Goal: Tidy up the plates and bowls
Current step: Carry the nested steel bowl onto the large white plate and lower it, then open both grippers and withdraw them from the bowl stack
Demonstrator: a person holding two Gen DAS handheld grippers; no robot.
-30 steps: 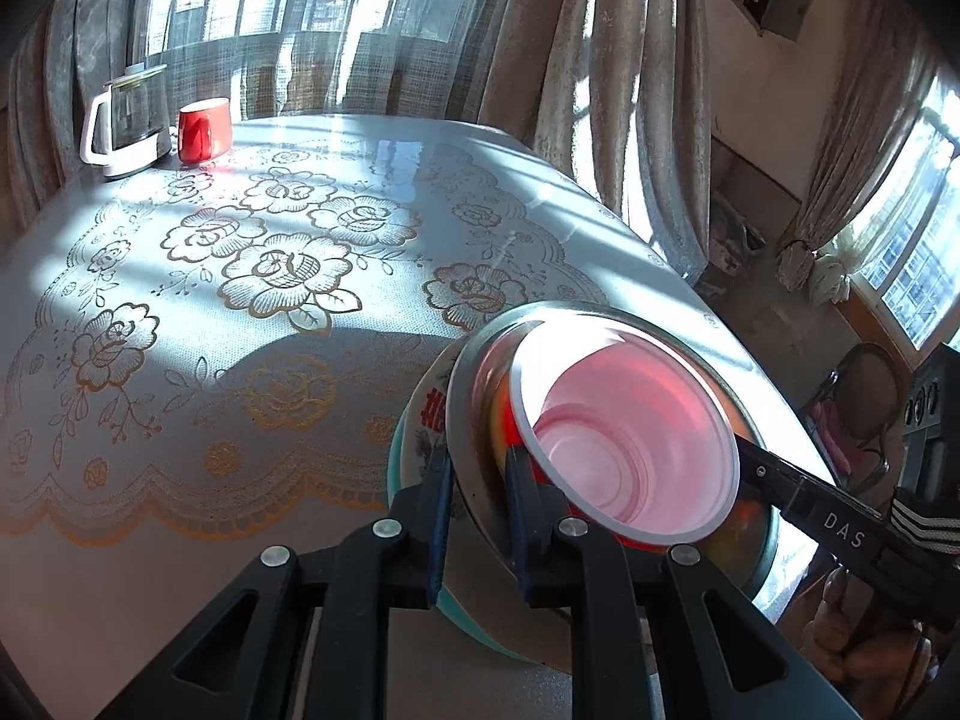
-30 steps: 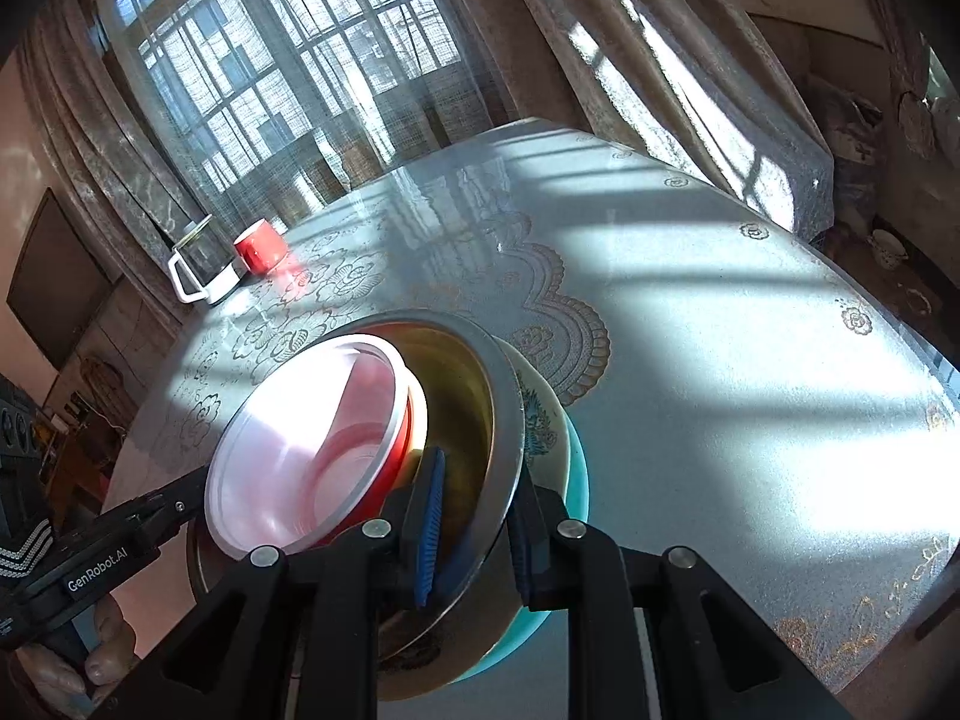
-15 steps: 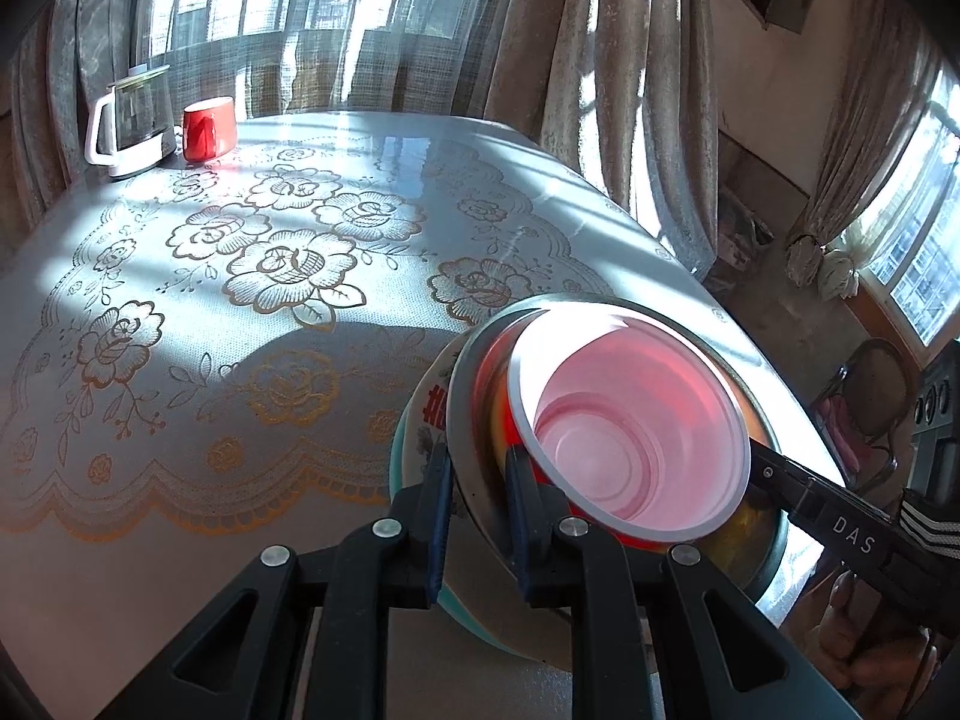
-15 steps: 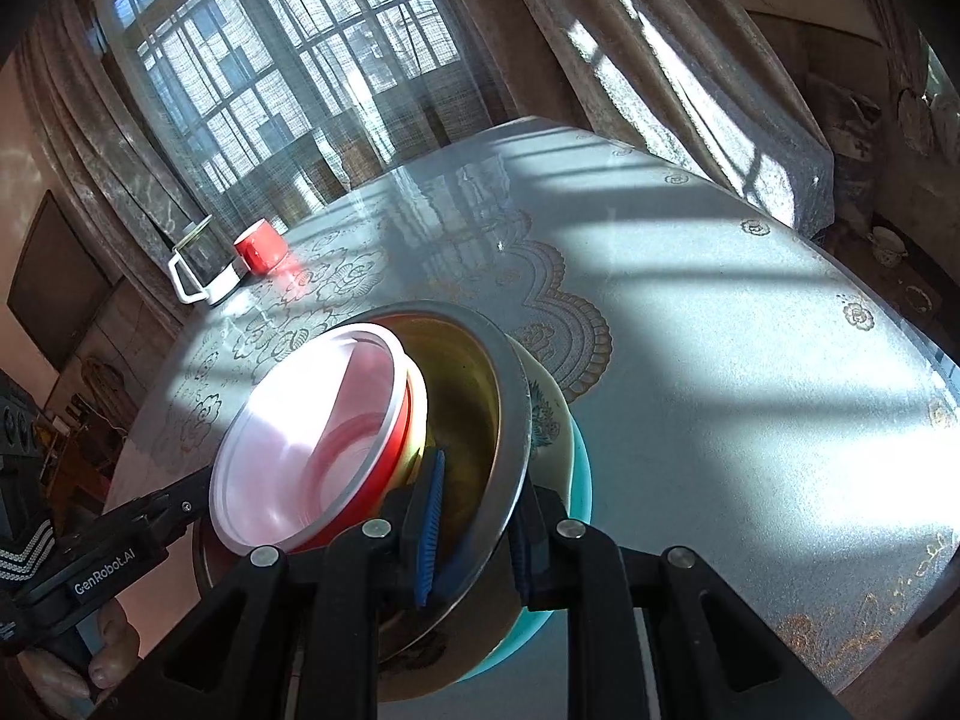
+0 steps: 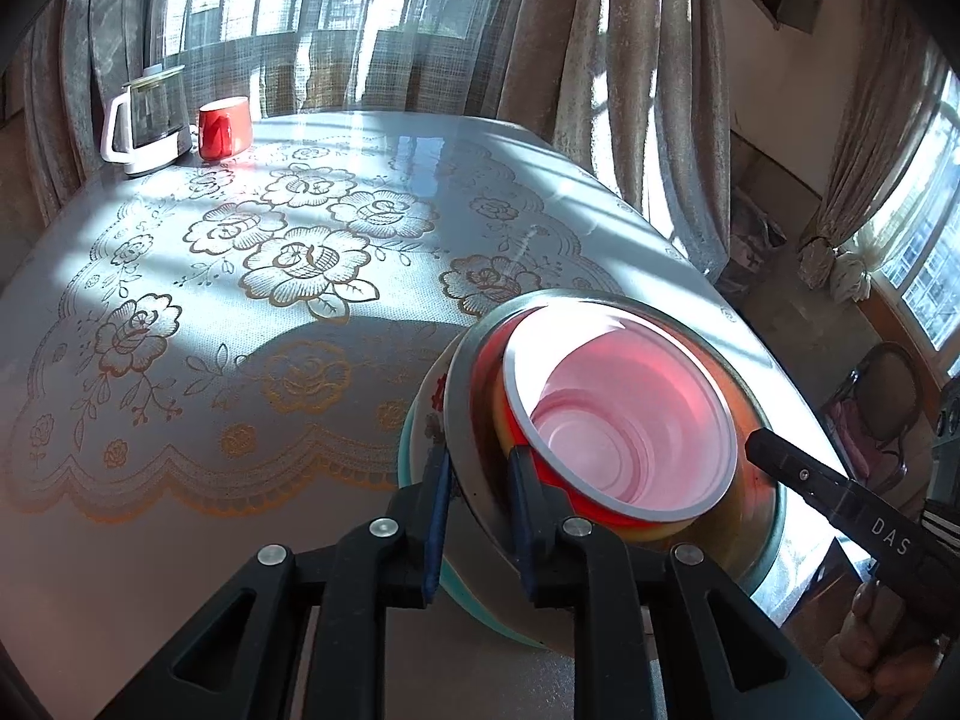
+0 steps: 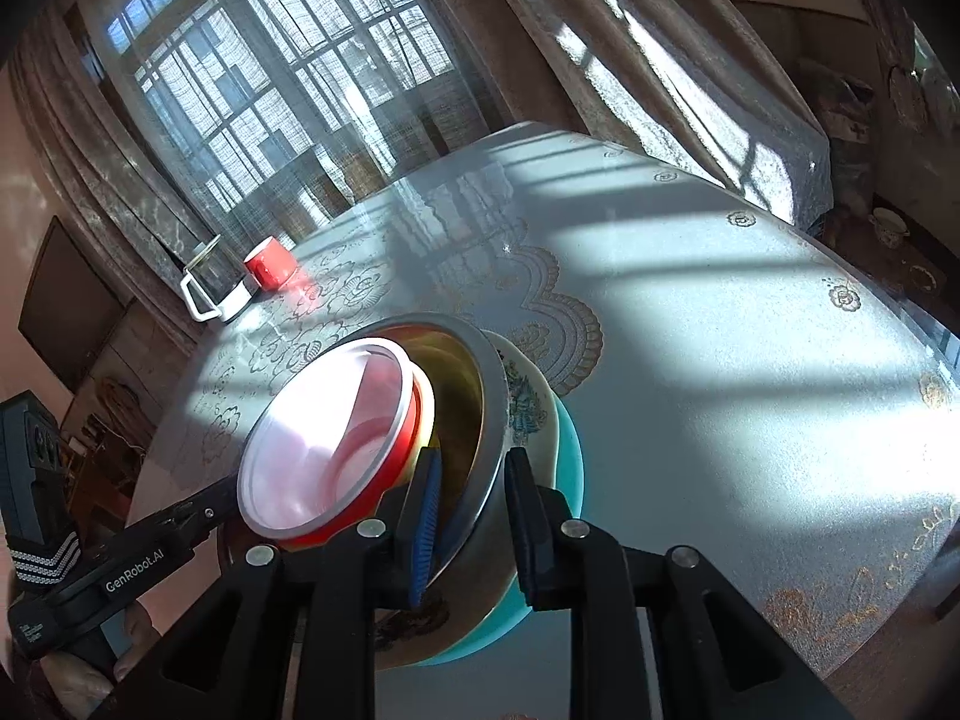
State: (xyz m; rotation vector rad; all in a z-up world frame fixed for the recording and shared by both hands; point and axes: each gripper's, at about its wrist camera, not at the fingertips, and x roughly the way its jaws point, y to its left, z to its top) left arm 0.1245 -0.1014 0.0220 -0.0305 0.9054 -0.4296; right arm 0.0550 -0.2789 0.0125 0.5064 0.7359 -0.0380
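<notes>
A stack stands near the table's edge: a teal plate (image 5: 474, 606) (image 6: 570, 462), a floral plate (image 5: 429, 396) (image 6: 525, 402), a steel bowl (image 5: 576, 295) (image 6: 444, 321), and a red bowl with a white inside (image 5: 618, 420) (image 6: 324, 438) on top. My left gripper (image 5: 480, 462) is shut on the near rim of the steel bowl. My right gripper (image 6: 473, 462) straddles the opposite rim; its jaws are opening, with the rim between the pads. Each view shows one finger of the other gripper across the stack: the right's (image 5: 810, 474) and the left's (image 6: 198, 510).
A glass kettle (image 5: 144, 120) (image 6: 216, 294) and a red mug (image 5: 223, 127) (image 6: 270, 263) stand at the far end of the flowered tablecloth (image 5: 300, 258). Curtains and windows lie behind. A chair (image 5: 882, 396) stands beyond the table's edge.
The right gripper's jaws stand slightly wider on the steel bowl's rim. The stack and both hands have hardly moved.
</notes>
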